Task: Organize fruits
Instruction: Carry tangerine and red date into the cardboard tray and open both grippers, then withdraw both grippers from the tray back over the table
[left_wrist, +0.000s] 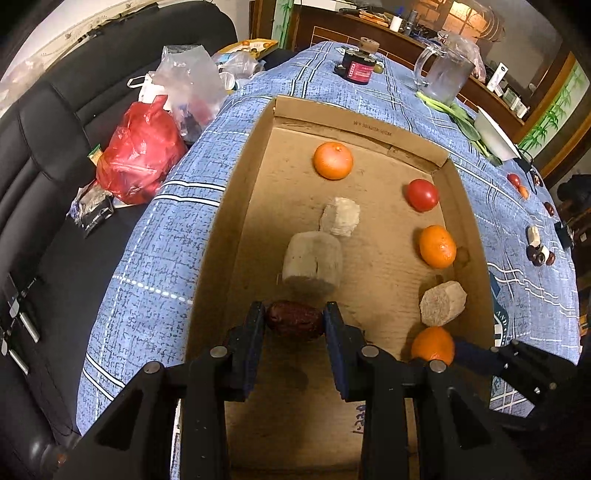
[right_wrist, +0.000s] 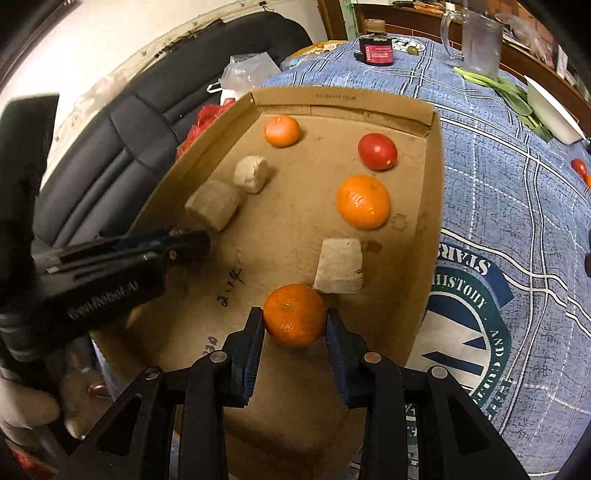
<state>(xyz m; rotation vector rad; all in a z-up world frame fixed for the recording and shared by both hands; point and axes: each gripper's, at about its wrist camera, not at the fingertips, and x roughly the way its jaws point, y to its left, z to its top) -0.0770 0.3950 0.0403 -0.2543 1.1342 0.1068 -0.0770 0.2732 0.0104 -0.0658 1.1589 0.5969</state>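
Both my grippers hold fruit over the cardboard box (left_wrist: 476, 236).

My left gripper (left_wrist: 294, 320) has its fingers clamped on a dark date (left_wrist: 294, 319), seen only in the left view; my right gripper (right_wrist: 294, 320) grips an orange (right_wrist: 294, 314) at lower centre. I count three more: two oranges, one tomato (right_wrist: 377, 151), plus three pale blocks.

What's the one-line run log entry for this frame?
left gripper: shut on red date | right gripper: shut on orange | both over cardboard tray | tomato in tray
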